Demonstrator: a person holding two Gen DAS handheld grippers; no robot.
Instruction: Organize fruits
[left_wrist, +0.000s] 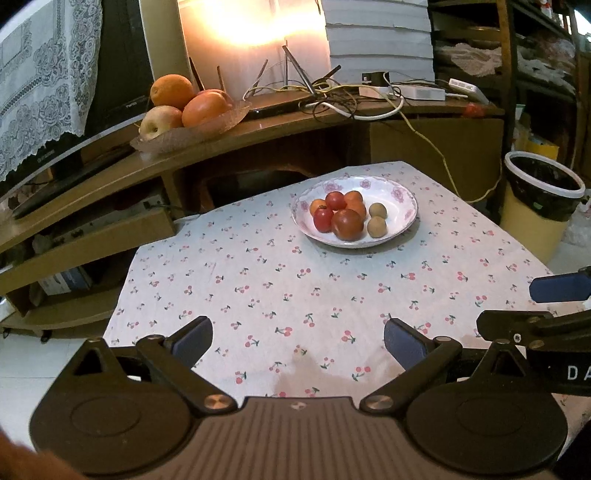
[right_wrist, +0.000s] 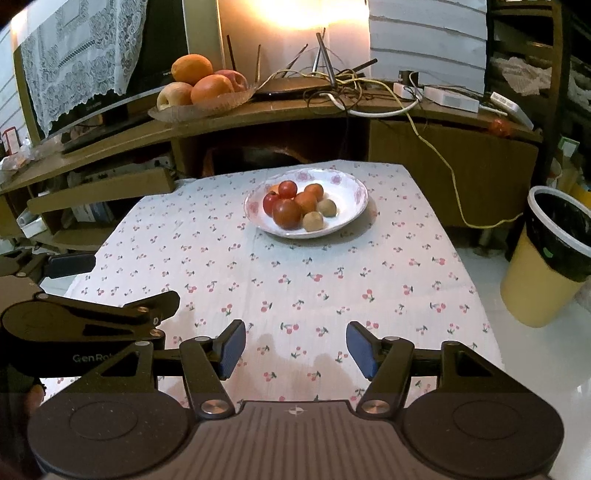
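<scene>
My left gripper (left_wrist: 297, 341) and right gripper (right_wrist: 295, 349) hover released and empty over the cherry-print tablecloth (left_wrist: 258, 288), perhaps staged, well short of the small red, orange and brown fruits (left_wrist: 345, 216) piled in the white floral ceramic plate (left_wrist: 402, 195).

light: warm glare on the back wall (left_wrist: 255, 26), blown out
room: dim, dark corners
edges: fisheye bends the shelf (right_wrist: 258, 114)
focus: mostly sharp
</scene>
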